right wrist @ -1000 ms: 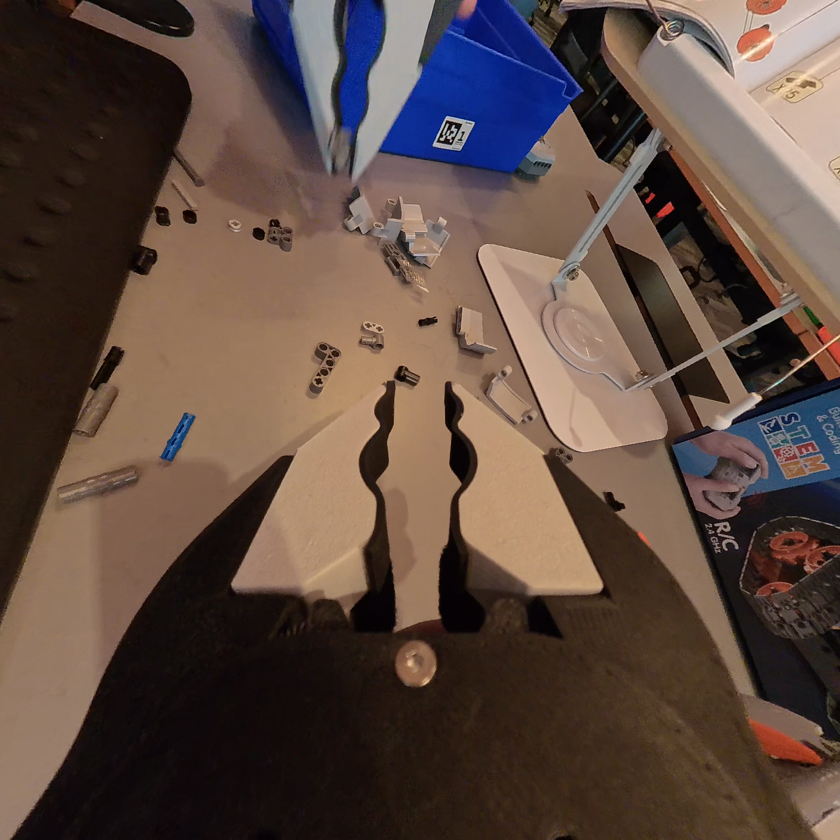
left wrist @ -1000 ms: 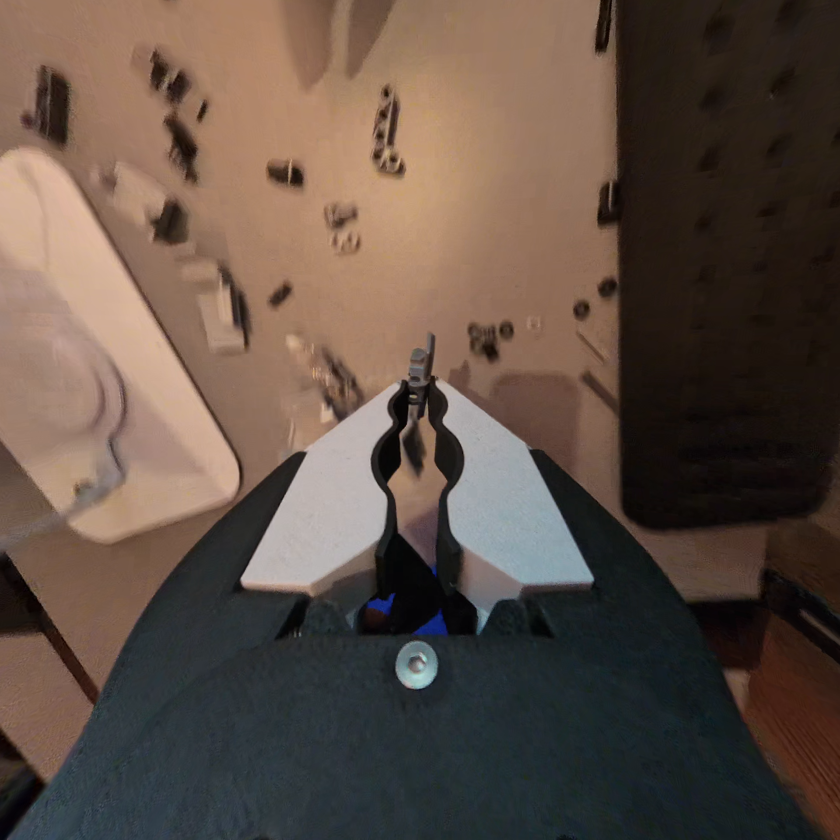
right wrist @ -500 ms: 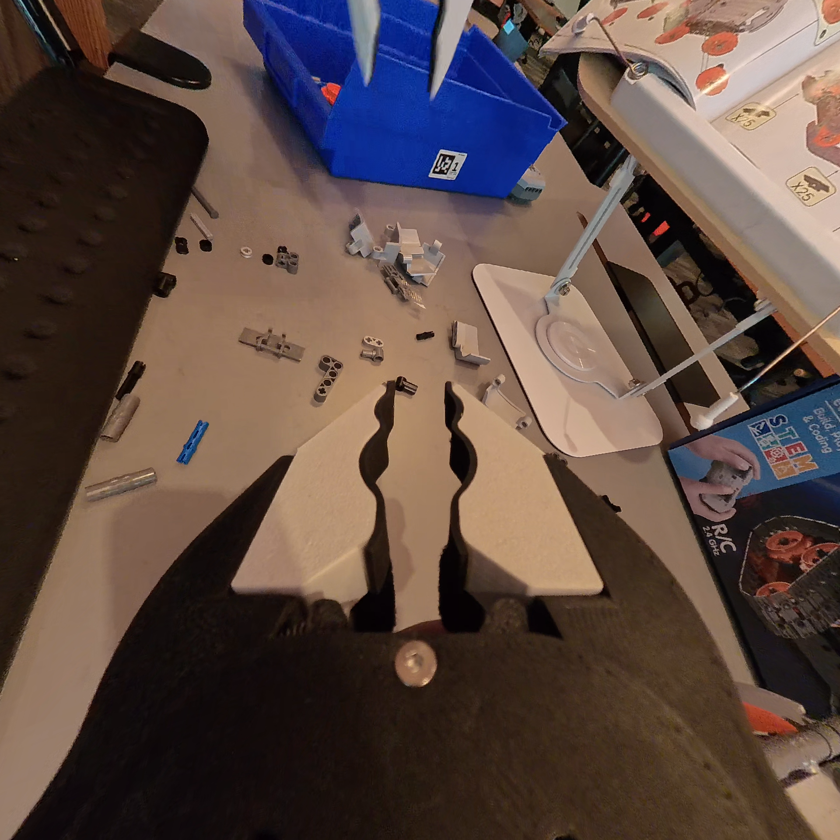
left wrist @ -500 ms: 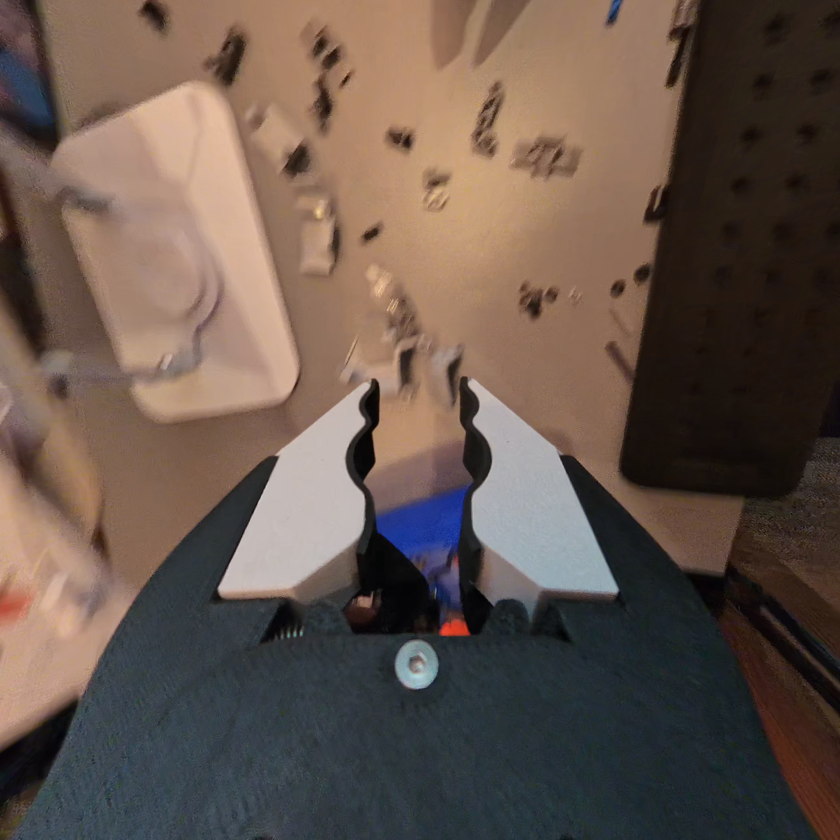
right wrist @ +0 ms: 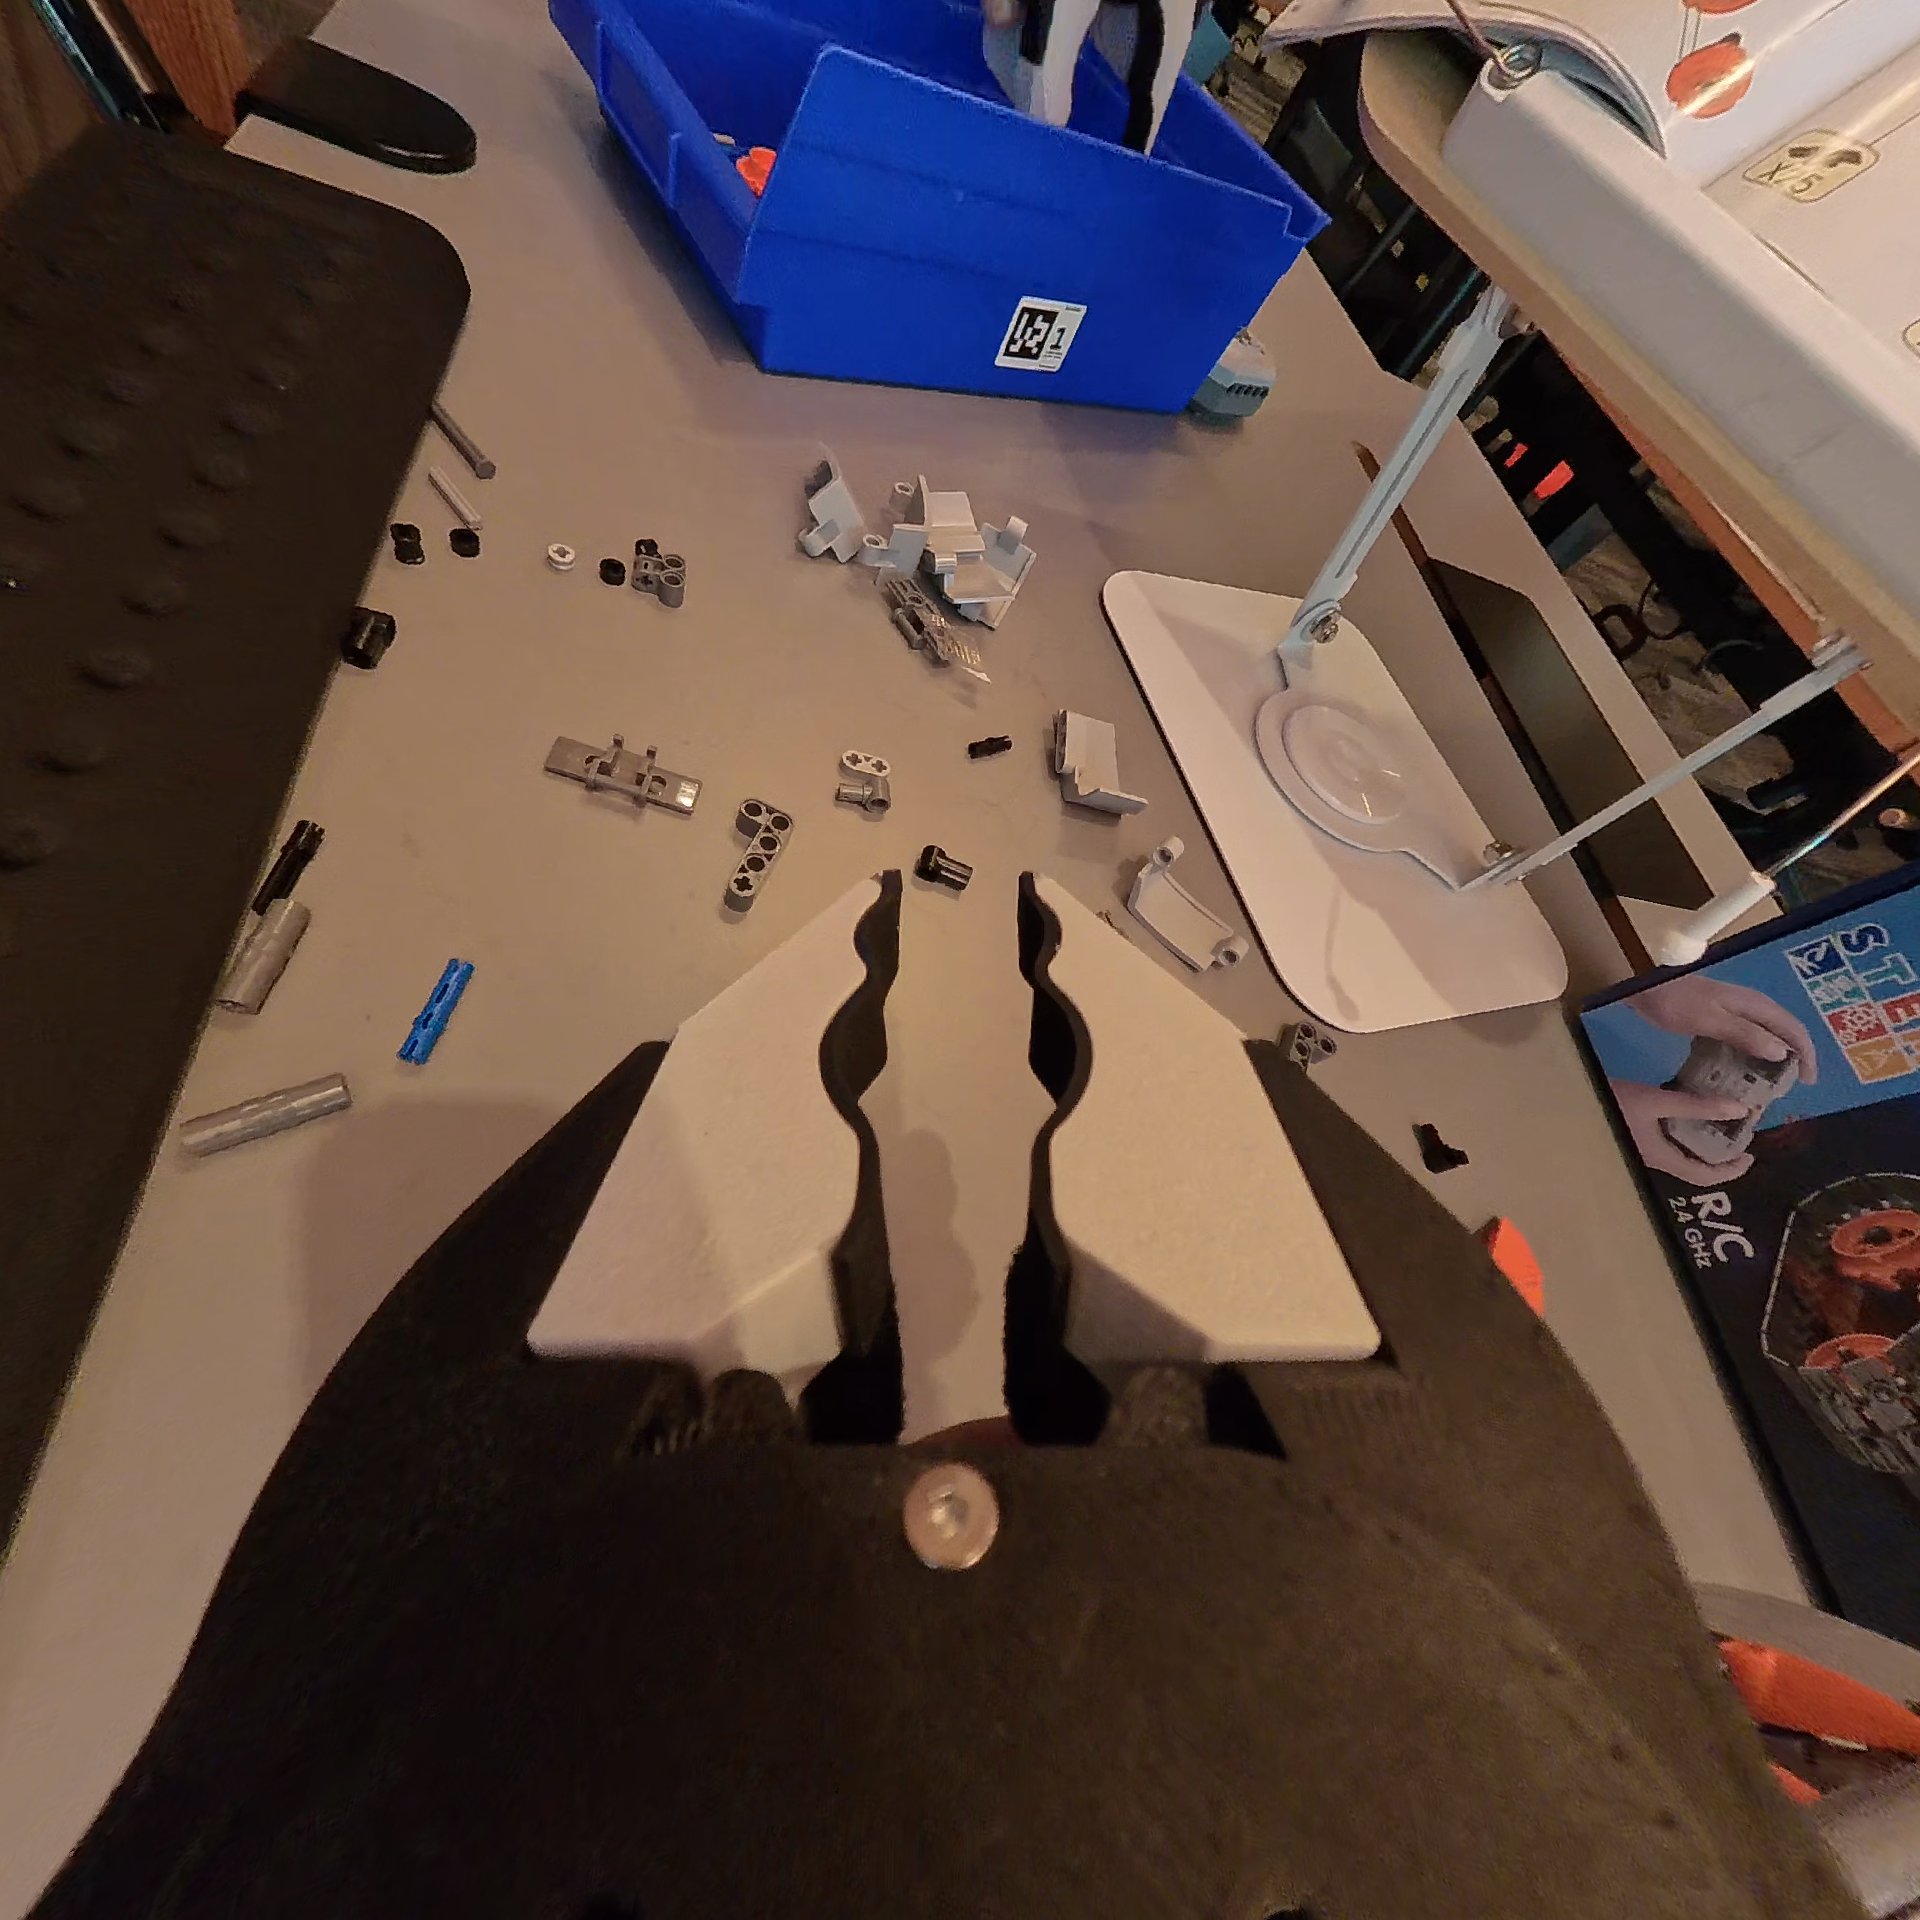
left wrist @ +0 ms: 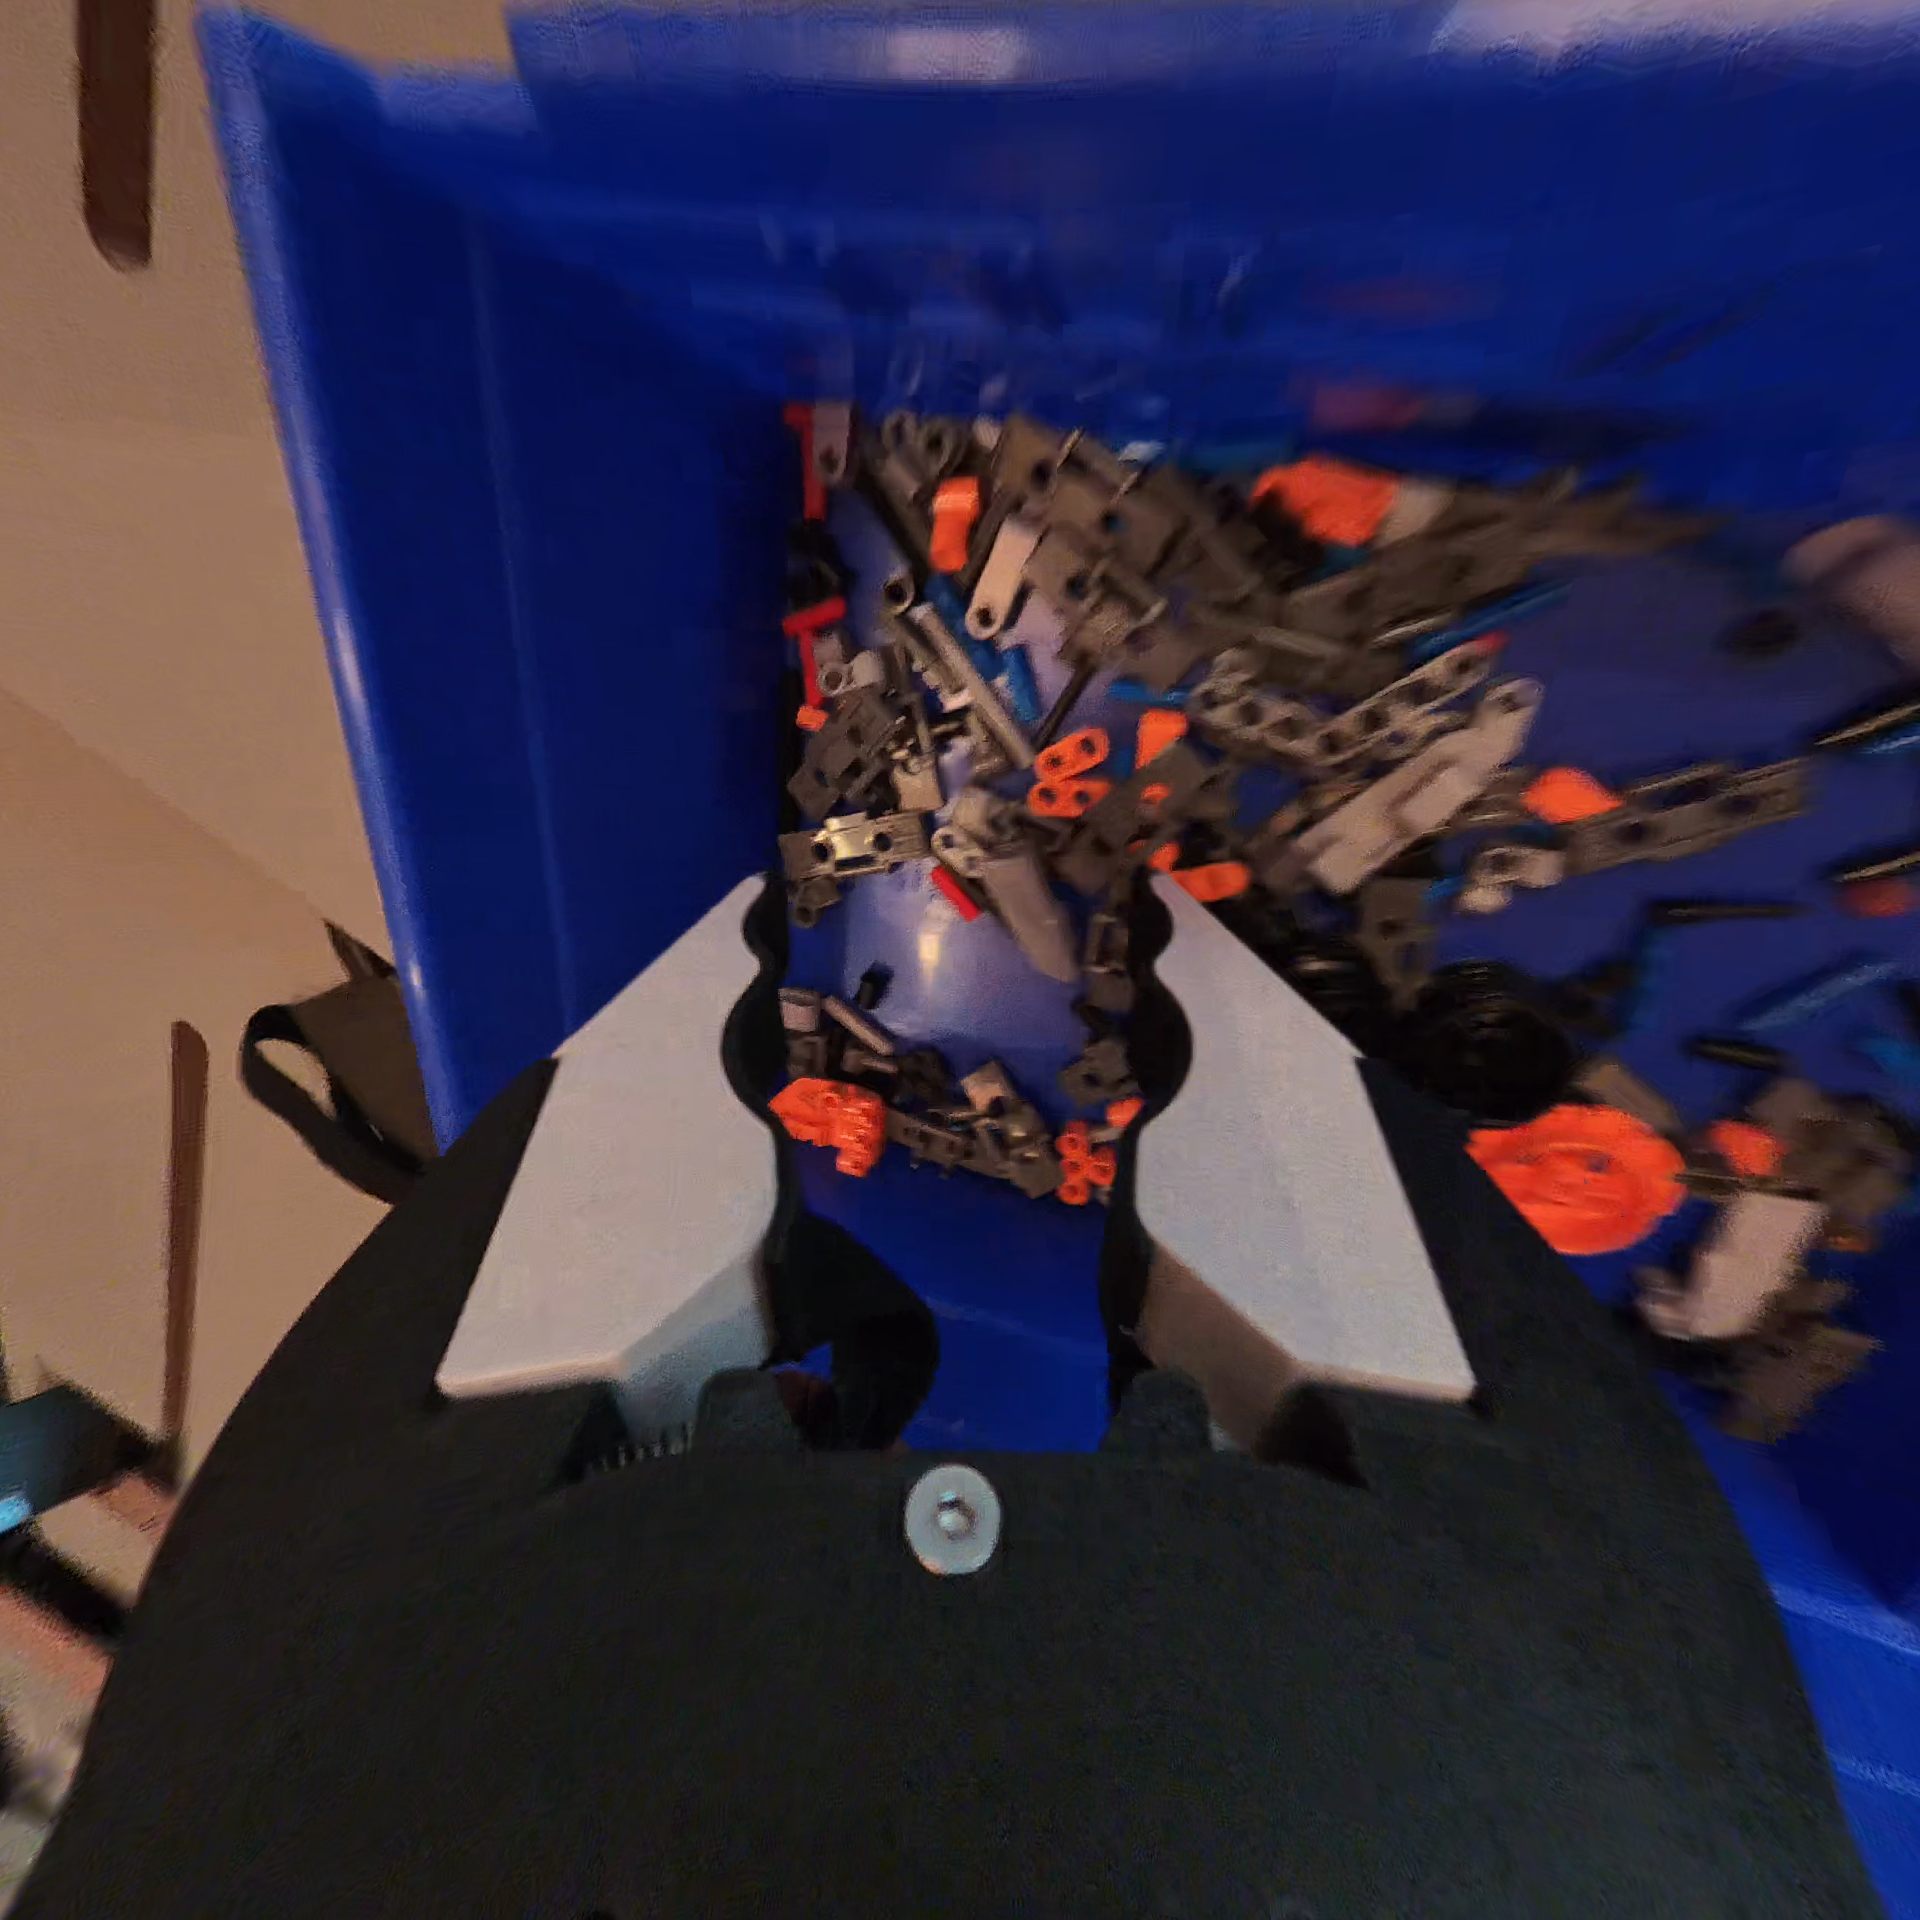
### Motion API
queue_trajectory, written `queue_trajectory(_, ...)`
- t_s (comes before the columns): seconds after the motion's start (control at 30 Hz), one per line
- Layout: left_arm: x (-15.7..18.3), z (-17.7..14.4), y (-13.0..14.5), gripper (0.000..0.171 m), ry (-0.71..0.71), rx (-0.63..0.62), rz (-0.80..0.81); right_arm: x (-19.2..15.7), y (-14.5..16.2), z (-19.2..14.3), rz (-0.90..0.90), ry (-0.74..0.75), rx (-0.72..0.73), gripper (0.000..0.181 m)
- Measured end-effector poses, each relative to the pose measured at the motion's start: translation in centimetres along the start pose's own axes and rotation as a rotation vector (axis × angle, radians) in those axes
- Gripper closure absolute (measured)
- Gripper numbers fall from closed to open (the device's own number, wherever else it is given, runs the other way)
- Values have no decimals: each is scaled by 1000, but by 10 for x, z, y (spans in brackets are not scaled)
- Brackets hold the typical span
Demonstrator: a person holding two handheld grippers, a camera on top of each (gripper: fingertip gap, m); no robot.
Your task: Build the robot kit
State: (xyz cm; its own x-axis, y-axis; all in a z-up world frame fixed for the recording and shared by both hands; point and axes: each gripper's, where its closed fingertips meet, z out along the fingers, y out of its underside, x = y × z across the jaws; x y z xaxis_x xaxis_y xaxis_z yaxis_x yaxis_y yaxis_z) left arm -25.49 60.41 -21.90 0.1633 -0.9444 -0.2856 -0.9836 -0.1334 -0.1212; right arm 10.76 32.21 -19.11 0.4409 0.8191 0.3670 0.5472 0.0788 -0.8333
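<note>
Left gripper (left wrist: 961, 894) empty above blue bin (left wrist: 582, 623).

Left gripper (left wrist: 956, 894) gapes wide; right gripper (right wrist: 958, 883) parted, empty.

- Blue plastic bin (right wrist: 935, 249): white sticker (right wrist: 1039, 334) bearing a black code pattern and a digit.
- Blue-and-black cardboard box (right wrist: 1787, 1195): printed lettering.
- White open booklet (right wrist: 1766, 135): small printed marks.

My left gripper (left wrist: 956, 904) and right gripper (right wrist: 958, 883) share black textured bodies, white wavy-edged fingers (right wrist: 727, 1143), and a silver screw (right wrist: 951, 1522) behind them.
</note>
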Motion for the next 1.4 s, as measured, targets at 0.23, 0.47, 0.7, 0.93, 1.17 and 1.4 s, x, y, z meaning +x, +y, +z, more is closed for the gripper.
queue_trajectory(0.23, -24, 21, 0, 136, -116, -57, 369, -2, 6, 3, 5, -18, -12, 161)
queue_trajectory(0.47, -33, 40, 6, 133, -153, -162, 594, -2, 11, 2, 8, -23, -23, 161)
queue_trajectory(0.7, -28, 51, 16, 167, -65, -209, 586, -1, 13, 2, 10, -24, -29, 161)
queue_trajectory(0.93, -31, 43, 11, 169, -75, -133, 459, 0, 15, 1, 11, -23, -32, 161)
queue_trajectory(1.17, -28, 37, 1, 133, -120, -96, 497, -1, 14, 2, 9, -27, -34, 161)
queue_trajectory(1.4, -24, 46, 0, 157, -81, -119, 470, 1, 13, -1, 7, -18, -29, 161)
